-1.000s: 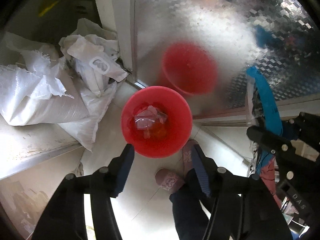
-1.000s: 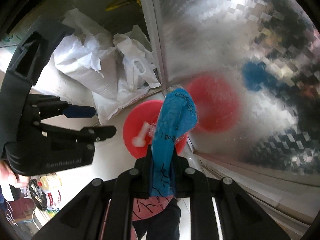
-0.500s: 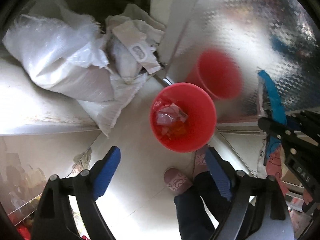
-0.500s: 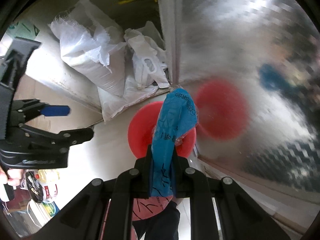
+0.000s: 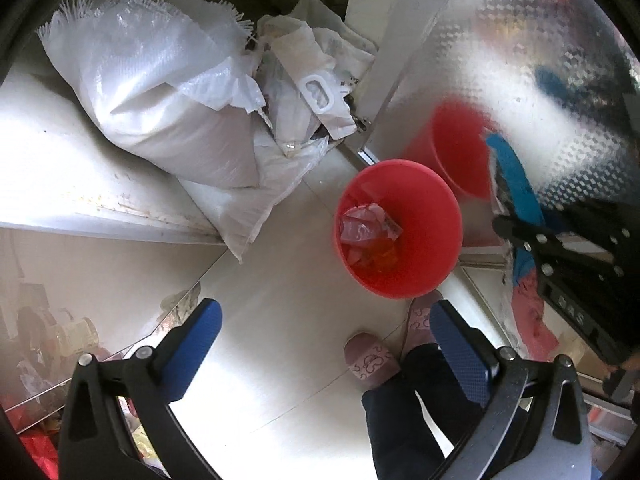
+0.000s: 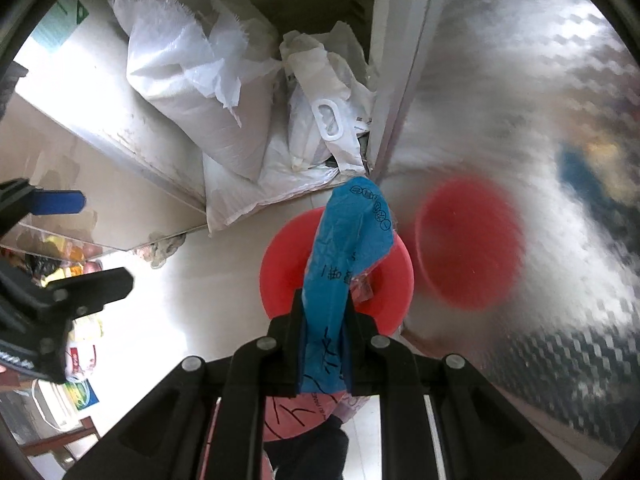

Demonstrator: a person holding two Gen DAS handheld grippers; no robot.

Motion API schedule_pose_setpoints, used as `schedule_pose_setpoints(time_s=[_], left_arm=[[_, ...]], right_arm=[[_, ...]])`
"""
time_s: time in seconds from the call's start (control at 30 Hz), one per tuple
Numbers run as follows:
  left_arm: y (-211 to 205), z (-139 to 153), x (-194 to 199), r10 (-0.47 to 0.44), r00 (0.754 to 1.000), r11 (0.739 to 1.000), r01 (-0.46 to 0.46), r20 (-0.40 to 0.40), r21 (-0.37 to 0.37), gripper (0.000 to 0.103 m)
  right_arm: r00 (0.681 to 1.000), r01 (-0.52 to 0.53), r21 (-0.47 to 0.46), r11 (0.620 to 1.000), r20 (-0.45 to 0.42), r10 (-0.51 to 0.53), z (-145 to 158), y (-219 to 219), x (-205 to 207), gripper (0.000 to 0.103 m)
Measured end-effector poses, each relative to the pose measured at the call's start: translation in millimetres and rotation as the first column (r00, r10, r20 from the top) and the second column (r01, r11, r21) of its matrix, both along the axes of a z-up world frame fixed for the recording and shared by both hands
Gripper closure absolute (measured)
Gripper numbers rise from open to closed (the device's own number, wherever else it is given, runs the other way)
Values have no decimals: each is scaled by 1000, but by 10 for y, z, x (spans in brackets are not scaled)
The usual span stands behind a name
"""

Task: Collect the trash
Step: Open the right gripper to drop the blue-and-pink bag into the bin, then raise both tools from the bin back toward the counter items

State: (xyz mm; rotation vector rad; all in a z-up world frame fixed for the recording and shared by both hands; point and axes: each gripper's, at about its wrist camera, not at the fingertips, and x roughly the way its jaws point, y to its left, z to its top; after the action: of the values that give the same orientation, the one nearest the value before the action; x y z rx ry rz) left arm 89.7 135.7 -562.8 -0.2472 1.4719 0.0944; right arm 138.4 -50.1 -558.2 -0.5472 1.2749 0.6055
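Note:
A red trash bucket [image 5: 416,216] stands on the pale floor beside a shiny metal panel; crumpled clear and orange wrappers [image 5: 370,232] lie inside it. My left gripper [image 5: 320,336] is open and empty, above the floor to the near left of the bucket. My right gripper [image 6: 322,308] is shut on a blue plastic wrapper [image 6: 348,240] with printed characters, held above the bucket [image 6: 280,268]. The right gripper and wrapper [image 5: 516,184] also show at the right edge of the left wrist view.
White woven sacks and plastic bags [image 5: 192,120] are piled against a low ledge to the left of the bucket. The metal panel [image 5: 552,92] reflects the bucket. The person's pink slippers [image 5: 372,356] and dark trouser leg stand just near of the bucket.
My left gripper has opened wider and drawn back to the left, away from the bucket. My right gripper keeps hold of the blue wrapper and has shifted slightly over the bucket.

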Motion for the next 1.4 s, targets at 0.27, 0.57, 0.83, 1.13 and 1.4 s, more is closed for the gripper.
schedule_pose_setpoints(time_s=[0.27,0.57,0.83,1.13,1.4], left_arm=[[-13,-23,-26,-1,1000,1000,1,-12,-6,0],[0,257,-104,36,999,999,-36,4,6,0],[-15,1138,-342,65,997,998,-66,41,25,0],[-17,2590,-578,80,984,995,-89,160,47,0],[-8,3492,-617,78,957,991,-106,280,87,0]], right_arm=[[1000,-16,-23,1000,7,17,-61,15,67,23],[998,-53,-56,997,17,54,167,-45,-78,2],[999,-32,-29,999,-3,32,936,-92,-296,1],[997,-78,33,996,28,78,2200,6,-652,1],[985,-120,102,987,139,106,3123,21,-803,1]])
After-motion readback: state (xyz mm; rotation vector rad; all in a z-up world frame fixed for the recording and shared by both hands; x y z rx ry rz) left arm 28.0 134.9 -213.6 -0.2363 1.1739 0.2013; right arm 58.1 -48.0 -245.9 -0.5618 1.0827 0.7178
